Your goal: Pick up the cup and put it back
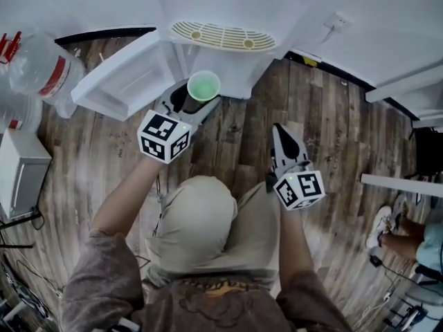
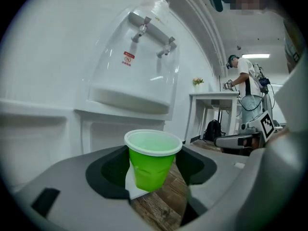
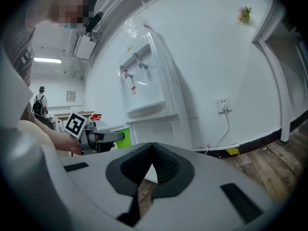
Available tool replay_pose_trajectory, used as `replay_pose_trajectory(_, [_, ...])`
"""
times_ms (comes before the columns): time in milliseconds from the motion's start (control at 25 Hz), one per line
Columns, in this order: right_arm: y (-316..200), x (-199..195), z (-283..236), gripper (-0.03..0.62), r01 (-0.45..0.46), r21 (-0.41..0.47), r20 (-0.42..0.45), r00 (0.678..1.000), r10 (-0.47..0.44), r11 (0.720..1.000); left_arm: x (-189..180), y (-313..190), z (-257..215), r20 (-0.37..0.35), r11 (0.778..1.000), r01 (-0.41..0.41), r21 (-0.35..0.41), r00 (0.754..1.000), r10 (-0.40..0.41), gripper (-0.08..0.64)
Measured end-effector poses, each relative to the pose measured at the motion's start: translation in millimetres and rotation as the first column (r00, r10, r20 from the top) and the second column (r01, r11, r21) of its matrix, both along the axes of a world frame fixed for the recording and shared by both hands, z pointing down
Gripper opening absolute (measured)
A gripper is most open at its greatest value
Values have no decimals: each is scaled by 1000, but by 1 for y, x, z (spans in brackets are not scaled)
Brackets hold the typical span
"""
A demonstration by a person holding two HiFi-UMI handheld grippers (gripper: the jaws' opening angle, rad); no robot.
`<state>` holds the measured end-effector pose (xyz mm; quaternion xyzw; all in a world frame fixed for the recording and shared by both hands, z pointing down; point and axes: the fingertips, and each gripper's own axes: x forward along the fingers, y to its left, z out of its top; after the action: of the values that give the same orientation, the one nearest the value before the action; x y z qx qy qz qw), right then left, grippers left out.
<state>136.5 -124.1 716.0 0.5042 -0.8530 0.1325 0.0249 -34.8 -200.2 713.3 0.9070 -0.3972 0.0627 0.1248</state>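
A green plastic cup [image 1: 203, 86] sits upright between the jaws of my left gripper [image 1: 196, 101], which is shut on its sides. In the left gripper view the cup [image 2: 151, 170] hangs above the wooden floor, in front of the white water dispenser [image 2: 137, 66]. The head view shows the cup just below the dispenser's slotted drip tray [image 1: 221, 37]. My right gripper [image 1: 282, 135] is lower and to the right, its jaws shut with nothing between them [image 3: 150, 150]. The right gripper view also catches the cup [image 3: 123, 136] at the left.
The dispenser's lower cabinet door [image 1: 124, 78] stands open to the left. A large water bottle [image 1: 41, 68] and a white box [image 1: 19, 171] are at the far left. A seated person's shoe [image 1: 381, 227] is at the right. Another person [image 2: 246, 88] stands by a white table.
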Motion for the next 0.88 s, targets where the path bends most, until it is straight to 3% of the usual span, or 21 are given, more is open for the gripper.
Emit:
replay_pose_trajectory(560, [-3,-32,-11,2,59,18,-9,998,-59,998,-55,61,7,2,996,90,-22,996,-90,296])
replay_pose_trajectory(880, [4,-30,-14,2,74,14,-6,997,-73,997,-52,74,17,6,995,97,-29,995,-97,296])
